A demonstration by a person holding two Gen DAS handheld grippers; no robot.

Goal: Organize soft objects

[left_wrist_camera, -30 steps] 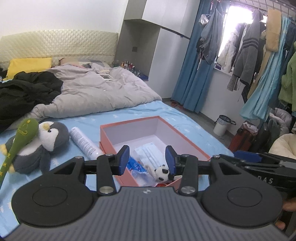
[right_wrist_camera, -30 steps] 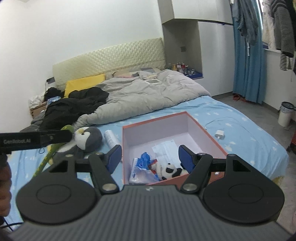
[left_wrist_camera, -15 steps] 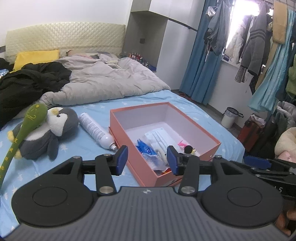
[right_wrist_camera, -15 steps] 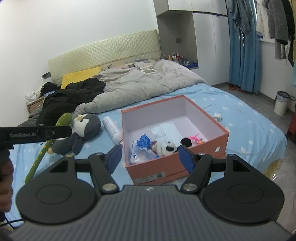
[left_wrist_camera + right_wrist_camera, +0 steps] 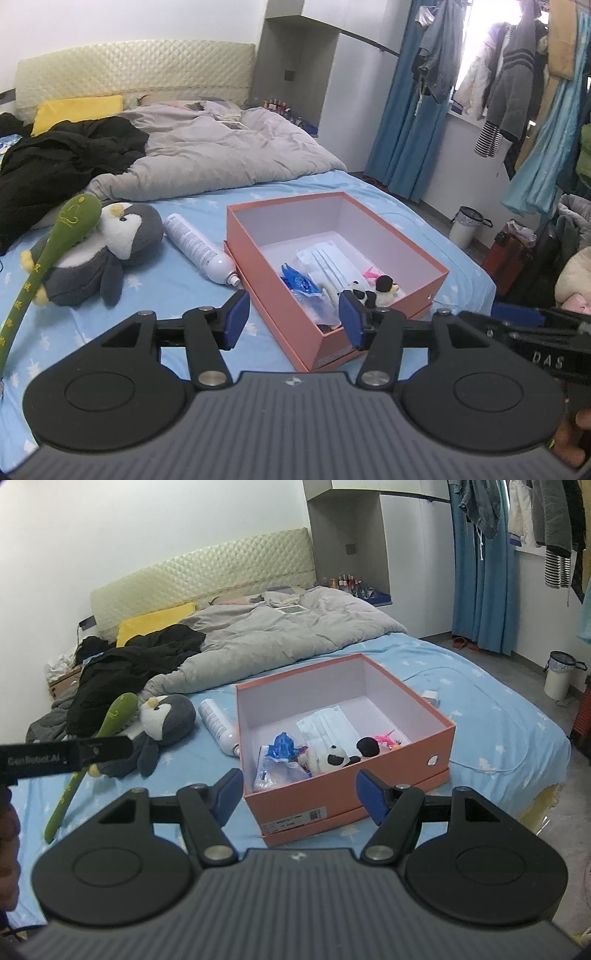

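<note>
While both grippers hang empty short of the box, the sort looks part done.

Box: orange box (image 5: 343,797) open on the blue bed (image 5: 498,738), lid off, dead ahead at 12 o'clock in the right view, nearer 1 o'clock in the left.
Done: small panda (image 5: 332,757), black pom toy (image 5: 368,746), pink bit (image 5: 388,736), blue packet (image 5: 282,746) and a mask pack (image 5: 325,722) lie in the near half of the box; far half bare.
Left: penguin (image 5: 107,251) on the sheet at 10 o'clock, well apart from the box; green club (image 5: 48,258) leans across it, touching. My guess is these two go in next.
Unsure: spray can (image 5: 201,249) lies just beside the box's left wall; hard thing, likely not part of the job.
Left gripper: left gripper (image 5: 293,319) spread, its jaws have just been opening, nothing between the pads.
Right gripper: right gripper (image 5: 299,794) spread wide, nothing pinched; box front wall shows in the gap but apart from the pads.
Edges: box walls stand tall, so a toy must go over the rim. Bed edge drops off at 3 o'clock past the box.
Room: bare sheet between penguin and box, and at 6 o'clock before the box. Grey duvet (image 5: 280,638) and black clothes (image 5: 125,664) crowd 11 to 12 o'clock further back.
Watch: the two grippers sit close together; the left one's bar crosses the right view at 9 o'clock.
</note>
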